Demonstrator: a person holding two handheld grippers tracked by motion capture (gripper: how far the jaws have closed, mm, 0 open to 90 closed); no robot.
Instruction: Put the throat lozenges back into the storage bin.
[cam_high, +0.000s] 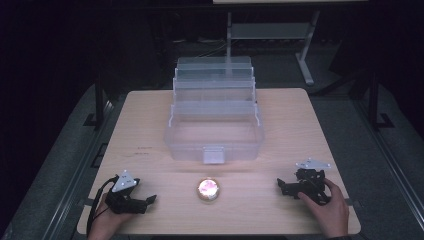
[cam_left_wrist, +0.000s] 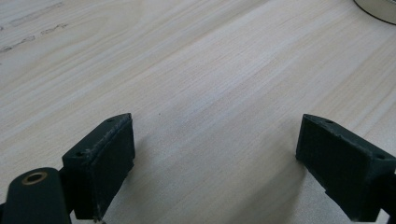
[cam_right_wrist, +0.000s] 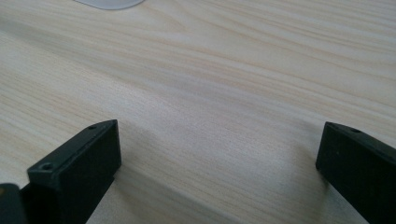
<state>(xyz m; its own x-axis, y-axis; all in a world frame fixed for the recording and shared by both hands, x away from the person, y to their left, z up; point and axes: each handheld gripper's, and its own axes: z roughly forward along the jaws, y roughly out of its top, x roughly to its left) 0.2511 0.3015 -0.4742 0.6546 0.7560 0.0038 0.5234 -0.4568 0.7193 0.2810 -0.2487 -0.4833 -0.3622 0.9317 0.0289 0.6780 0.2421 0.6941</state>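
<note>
On the table (cam_high: 150, 130): a pale wooden top carries a clear plastic box, a small round object and both grippers.
Clear box (cam_high: 214, 112): a see-through tiered organiser box stands at the middle of the table toward the far side, its trays stepped back and upward (lid raised at the rear), with a small latch tab on the near wall.
Round object (cam_high: 208, 189): a small round thing with a metal-looking rim and a bright pinkish top sits just in front of the box's latch, between the two grippers and apart from both; glare hides its detail.
Left gripper (cam_high: 148, 199): it rests low at the near left corner, held by the person's left hand (cam_high: 107, 222), jaws pointing right toward the round object.
Left gripper's jaws: in the left gripper view they stand wide apart with bare wood grain between them, gripping nothing; the rim of the round object (cam_left_wrist: 378, 10) peeks in at the upper right corner.
Right gripper (cam_high: 282, 186): it sits at the near right, held by the person's right hand (cam_high: 330, 205), jaws pointing left.
Right gripper's jaws: in the right gripper view they are spread wide over bare table, nothing between them; a pale curved edge shows at the top left (I cannot tell what it belongs to).
Surroundings: dark floor and a metal stand lie beyond the table.
</note>
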